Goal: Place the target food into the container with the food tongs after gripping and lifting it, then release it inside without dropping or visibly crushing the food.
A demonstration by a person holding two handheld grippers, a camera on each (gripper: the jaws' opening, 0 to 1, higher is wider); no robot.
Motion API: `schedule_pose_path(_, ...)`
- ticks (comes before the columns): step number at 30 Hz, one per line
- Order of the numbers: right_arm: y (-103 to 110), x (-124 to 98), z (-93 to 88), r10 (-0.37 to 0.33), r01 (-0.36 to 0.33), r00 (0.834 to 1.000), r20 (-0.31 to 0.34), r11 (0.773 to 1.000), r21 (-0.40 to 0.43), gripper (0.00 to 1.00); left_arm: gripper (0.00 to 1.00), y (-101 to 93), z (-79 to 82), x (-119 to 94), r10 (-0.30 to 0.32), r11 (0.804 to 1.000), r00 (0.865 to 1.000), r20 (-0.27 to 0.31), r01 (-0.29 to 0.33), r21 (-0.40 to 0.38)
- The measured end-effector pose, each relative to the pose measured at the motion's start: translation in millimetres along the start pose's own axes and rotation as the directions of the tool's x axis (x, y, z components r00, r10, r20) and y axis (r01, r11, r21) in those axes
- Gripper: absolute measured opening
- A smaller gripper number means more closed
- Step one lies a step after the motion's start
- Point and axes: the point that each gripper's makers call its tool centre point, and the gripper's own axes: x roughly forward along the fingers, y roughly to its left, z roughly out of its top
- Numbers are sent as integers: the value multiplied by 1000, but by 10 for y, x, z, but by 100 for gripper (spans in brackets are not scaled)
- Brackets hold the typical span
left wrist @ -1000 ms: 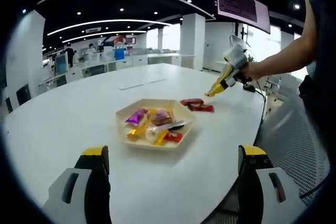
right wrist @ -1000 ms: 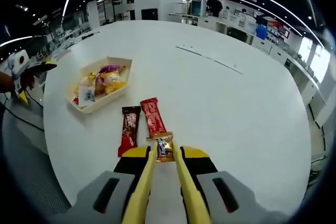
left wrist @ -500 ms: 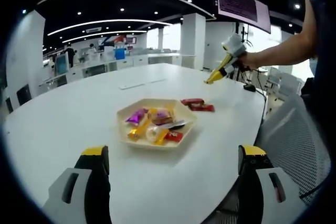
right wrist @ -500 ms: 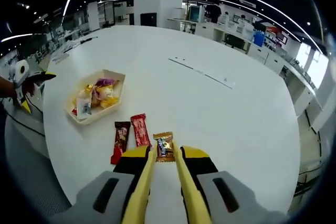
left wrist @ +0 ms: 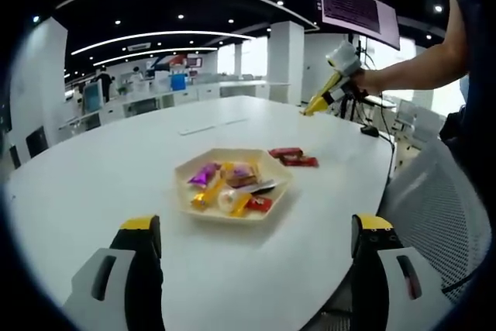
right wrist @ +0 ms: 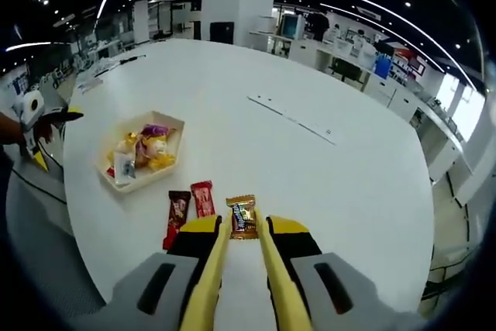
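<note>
My right gripper (right wrist: 242, 230) is shut on yellow food tongs (right wrist: 209, 284), whose tips pinch a gold-and-brown wrapped candy (right wrist: 242, 216) high above the white table. The beige tray (right wrist: 177, 125) with several wrapped sweets lies far below to the left. In the left gripper view the same tray (left wrist: 183, 191) sits mid-table, and the right gripper (left wrist: 335, 79) hangs in the air beyond it at upper right, tongs (left wrist: 316, 104) pointing down-left. My left gripper (left wrist: 257, 226) is open, low over the near table edge, with nothing between its jaws.
A brown bar (right wrist: 177, 218) and a red bar (right wrist: 203, 199) lie side by side on the table near the tray; in the left gripper view they (left wrist: 293, 156) lie just right of it. A grey mesh chair (left wrist: 442, 207) stands at the right.
The right gripper has risen higher with the candy in the tongs, so table, tray and bars look smaller. The left gripper has stayed put and open.
</note>
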Motion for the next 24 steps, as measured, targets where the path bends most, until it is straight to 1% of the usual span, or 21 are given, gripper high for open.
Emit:
schedule_pose_path(13, 83, -15, 97, -1, 1, 1000, 3, 1000, -14, 22, 99, -15, 8, -4, -6, 1000, 1000, 2, 6, 16)
schedule_pose_path(24, 228, 39, 214, 11, -11, 1000, 4, 1000, -28, 22, 99, -26, 32, -12, -13, 1000, 1000, 15, 12, 18)
